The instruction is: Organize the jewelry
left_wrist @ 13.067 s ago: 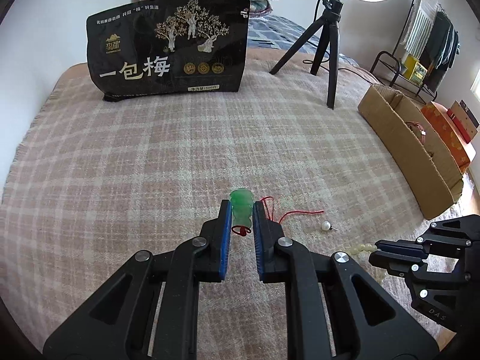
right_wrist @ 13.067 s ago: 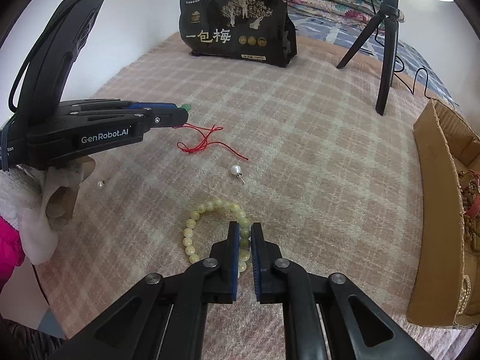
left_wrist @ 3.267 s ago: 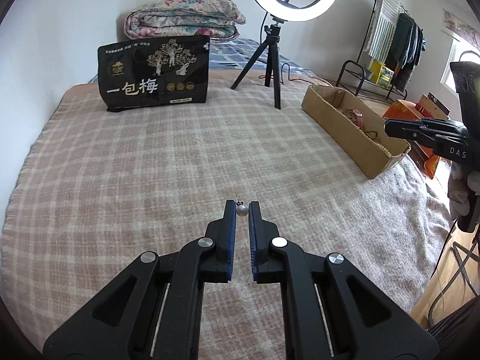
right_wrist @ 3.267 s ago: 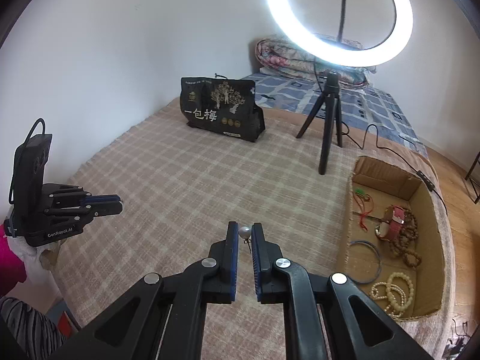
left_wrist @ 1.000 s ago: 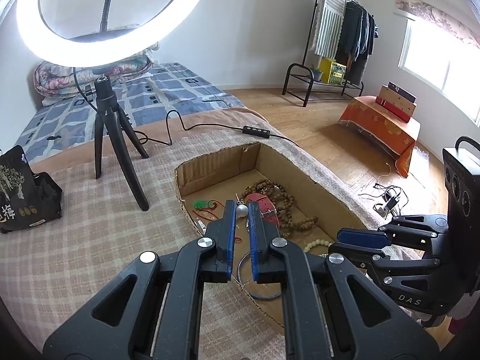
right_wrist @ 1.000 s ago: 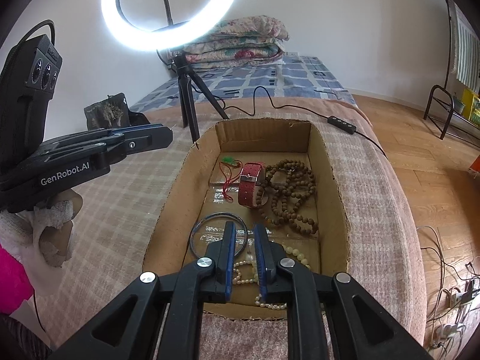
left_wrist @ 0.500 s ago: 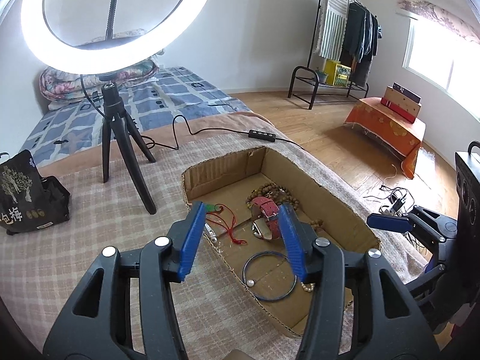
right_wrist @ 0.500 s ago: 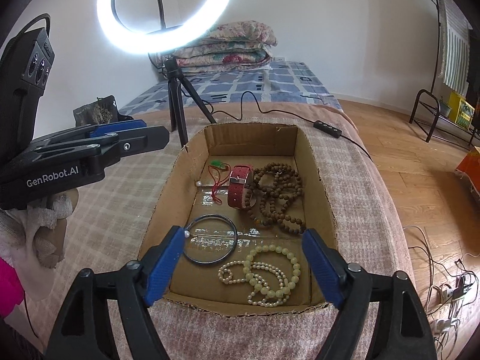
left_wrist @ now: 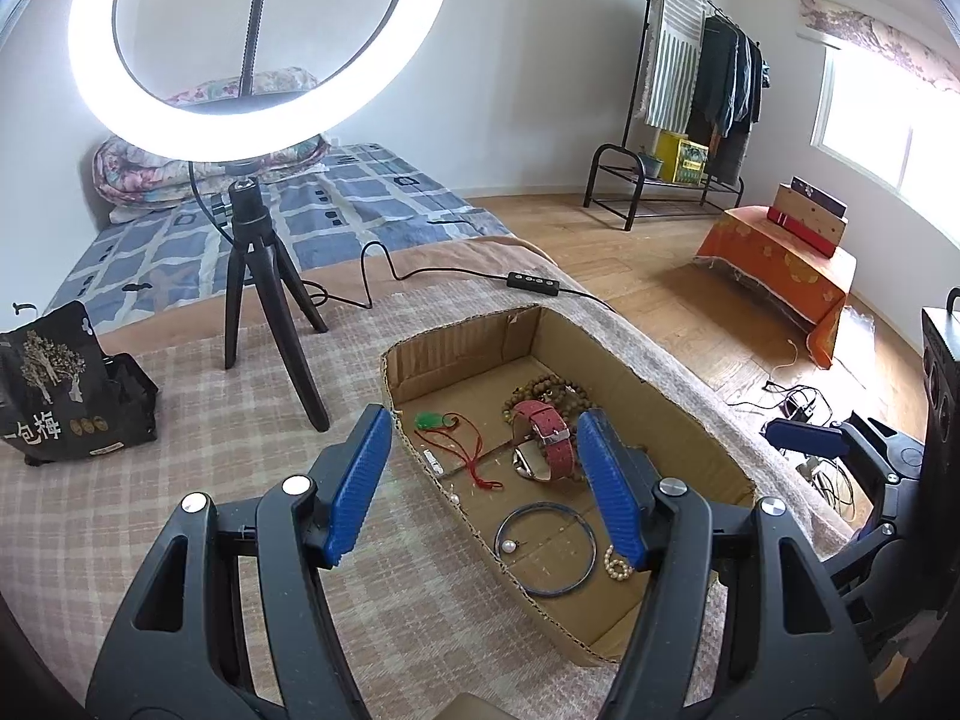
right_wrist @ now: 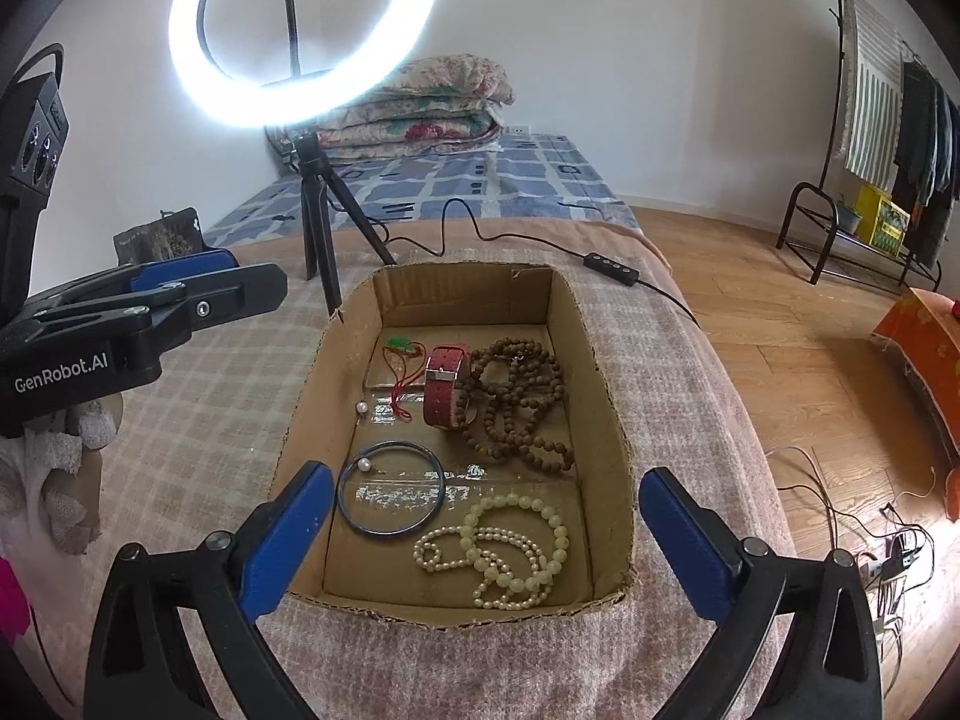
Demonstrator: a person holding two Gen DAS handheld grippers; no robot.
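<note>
Left claw (left_wrist: pixel 486 486) above near-left wall of cardboard box (right_wrist: pixel 606 396), on blanket-covered bed (right_wrist: pixel 198 420); jaws just opened, parted, nothing between them. Right claw (right_wrist: pixel 480 540) over near end of same box; jaws just opened, spread wide, empty.

Box contents, left to right in right wrist view:
- Loose pearl (right_wrist: pixel 361 407) beside left wall; second pearl (right_wrist: pixel 363 465) inside dark bangle (right_wrist: pixel 390 489).
- Green pendant (right_wrist: pixel 398 343) on red cord, far-left corner.
- Red watch strap (right_wrist: pixel 443 387), centre.
- Brown bead strand (right_wrist: pixel 516 402), touching strap on its right.
- Pale bead bracelet (right_wrist: pixel 522 546) lying across pearl strand (right_wrist: pixel 456 546), near end.

Step in hand, judged: release of both pearls into box, complete or nearly so. Recommended: jaws kept apart, both claws lifted straight up clear of cardboard rim, no sweep across walls; box light, likely to shift if caught. Pearls round, liable to roll on taped floor.

Limits of view:
- Ring light (left_wrist: pixel 258 42) glare washing out wall and folded quilts behind it.
- Right claw cut off at edge of left wrist view.
- Bed surface left of box only partly visible; leftover jewelry there not confirmable.
- Pearl fittings too small to make out.
</note>
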